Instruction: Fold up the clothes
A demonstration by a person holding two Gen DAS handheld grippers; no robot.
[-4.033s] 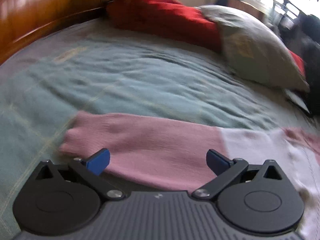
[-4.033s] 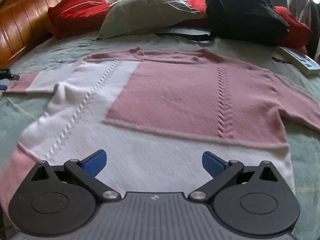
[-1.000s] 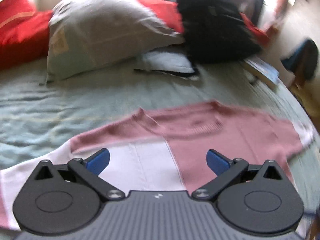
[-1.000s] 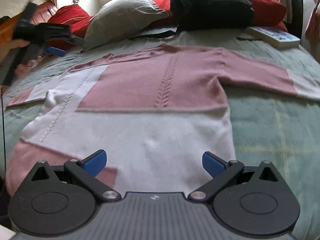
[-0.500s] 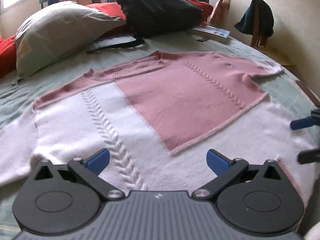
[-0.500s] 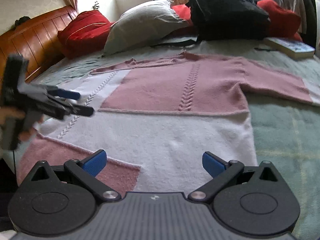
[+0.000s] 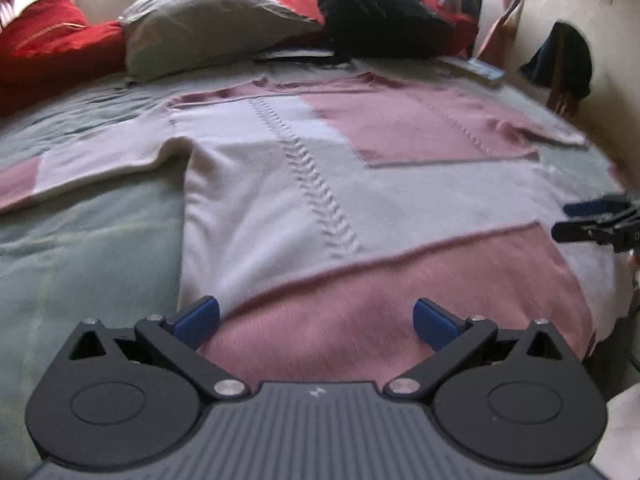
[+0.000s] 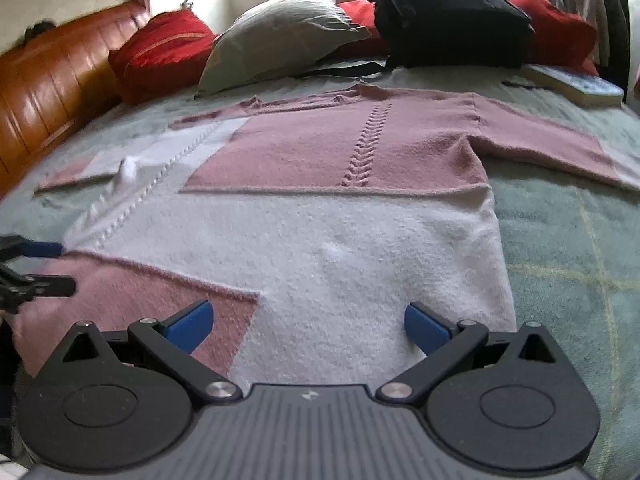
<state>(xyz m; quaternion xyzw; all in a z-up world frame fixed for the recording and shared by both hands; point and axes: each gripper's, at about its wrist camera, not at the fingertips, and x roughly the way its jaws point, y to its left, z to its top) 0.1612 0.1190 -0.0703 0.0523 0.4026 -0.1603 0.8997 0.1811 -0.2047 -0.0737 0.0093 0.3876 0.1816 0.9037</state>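
A pink and white knitted sweater [image 7: 320, 184] [image 8: 340, 220] lies spread flat on the bed, both sleeves stretched sideways. My left gripper [image 7: 316, 322] hovers open over the pink panel at the hem's left corner, nothing between its fingers. My right gripper [image 8: 306, 326] is open just above the hem further right, over white and pink knit. Each gripper shows in the other's view: the right one at the right edge [image 7: 592, 220], the left one at the left edge [image 8: 36, 266].
A grey pillow [image 8: 280, 32], red cushions [image 8: 160, 52], a black backpack [image 8: 448, 12] and a book [image 8: 580, 84] line the far side of the bed. A wooden headboard [image 8: 44, 92] runs along the left. The green bedspread [image 8: 568, 260] flanks the sweater.
The left gripper has swung from the left sleeve and shoulder round to the sweater's hem. The right gripper has lowered and closed in on the hem. Both stayed open.
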